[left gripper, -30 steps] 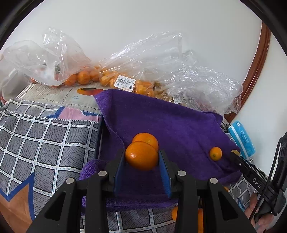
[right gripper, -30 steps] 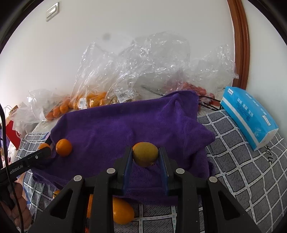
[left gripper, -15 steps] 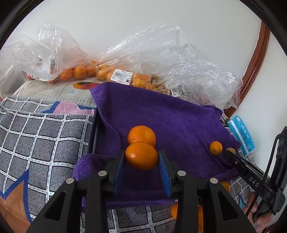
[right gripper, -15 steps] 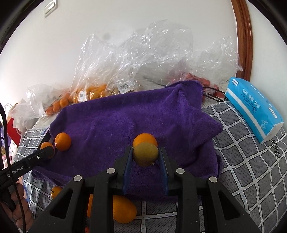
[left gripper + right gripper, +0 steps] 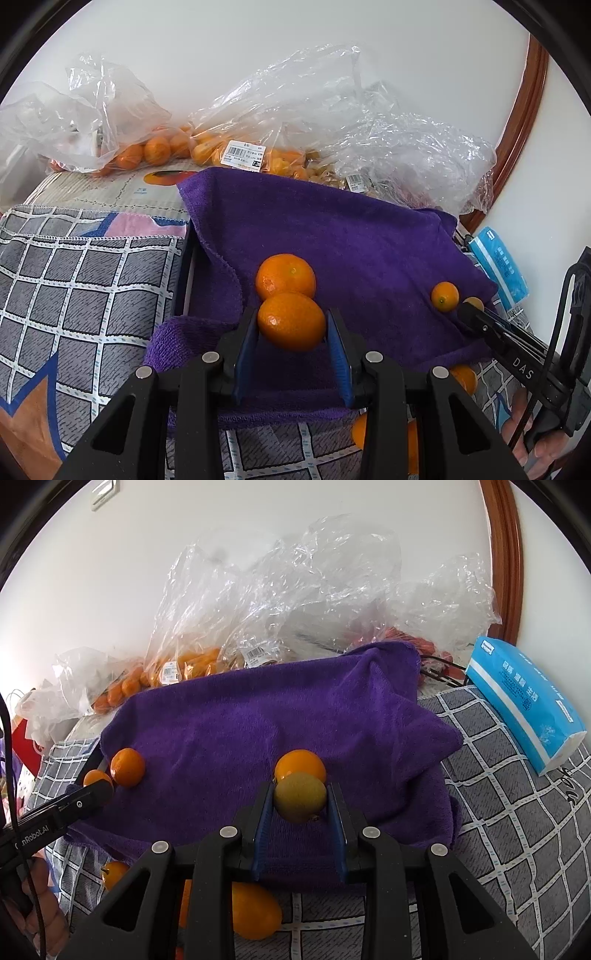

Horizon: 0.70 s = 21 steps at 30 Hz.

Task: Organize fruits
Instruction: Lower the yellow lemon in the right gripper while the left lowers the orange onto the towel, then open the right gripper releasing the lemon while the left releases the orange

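My left gripper (image 5: 291,326) is shut on an orange mandarin (image 5: 291,320), held just above a purple towel (image 5: 332,236). A second mandarin (image 5: 285,275) lies on the towel right behind it. My right gripper (image 5: 300,802) is shut on a yellow-green citrus fruit (image 5: 300,796) over the same towel (image 5: 258,716), with an orange fruit (image 5: 300,764) on the towel just behind it. The right gripper also shows at the right of the left wrist view (image 5: 466,309), next to a small orange fruit (image 5: 444,296). The left gripper shows at the left of the right wrist view (image 5: 96,787), by a mandarin (image 5: 127,767).
Clear plastic bags of oranges (image 5: 155,151) and other fruit (image 5: 192,664) lie along the white wall behind the towel. A blue tissue pack (image 5: 524,705) lies at the right on the checked cloth (image 5: 517,812). Loose orange fruits (image 5: 255,910) lie on the cloth in front of the towel.
Both grippers have drawn back and lifted a little with their fruit still held. A fruit lying behind each held one has come more into view.
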Motion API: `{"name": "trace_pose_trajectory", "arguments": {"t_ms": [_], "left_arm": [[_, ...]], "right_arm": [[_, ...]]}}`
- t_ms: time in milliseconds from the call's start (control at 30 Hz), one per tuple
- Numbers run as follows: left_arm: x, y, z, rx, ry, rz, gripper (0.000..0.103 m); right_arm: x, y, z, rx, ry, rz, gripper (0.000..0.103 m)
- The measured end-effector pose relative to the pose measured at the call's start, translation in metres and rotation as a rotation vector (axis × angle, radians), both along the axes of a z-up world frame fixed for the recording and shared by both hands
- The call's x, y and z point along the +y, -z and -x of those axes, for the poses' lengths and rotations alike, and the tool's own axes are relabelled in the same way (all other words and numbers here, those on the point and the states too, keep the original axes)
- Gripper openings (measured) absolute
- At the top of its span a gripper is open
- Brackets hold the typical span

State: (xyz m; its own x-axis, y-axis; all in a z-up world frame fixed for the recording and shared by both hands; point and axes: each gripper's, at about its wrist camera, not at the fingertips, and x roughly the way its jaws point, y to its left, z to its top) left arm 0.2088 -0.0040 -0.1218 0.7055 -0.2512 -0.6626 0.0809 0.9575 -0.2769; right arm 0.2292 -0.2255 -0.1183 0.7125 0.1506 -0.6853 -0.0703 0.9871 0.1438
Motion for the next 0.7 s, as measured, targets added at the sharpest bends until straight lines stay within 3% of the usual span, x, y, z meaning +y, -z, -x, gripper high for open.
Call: {"name": "trace_pose_trajectory", "arguments": {"t_ms": [233,467,700], "left_arm": [[0.0,0.001,0.0,-0.003,-0.001,-0.003,0.035],[0.001,0.0,0.002,-0.016,-0.008,0.004,0.035],[0.0,-0.005,0.008,-0.057,0.003,0.031,0.049]], "right_arm": [[-0.002,-0.001,0.001,-0.004,-0.001,-0.013,0.033],[-0.001,-0.006,0.005,-0.036,0.003,-0.01,0.047],[0.004,-0.014,0.012,-0.074,0.005,0.002,0.049]]}}
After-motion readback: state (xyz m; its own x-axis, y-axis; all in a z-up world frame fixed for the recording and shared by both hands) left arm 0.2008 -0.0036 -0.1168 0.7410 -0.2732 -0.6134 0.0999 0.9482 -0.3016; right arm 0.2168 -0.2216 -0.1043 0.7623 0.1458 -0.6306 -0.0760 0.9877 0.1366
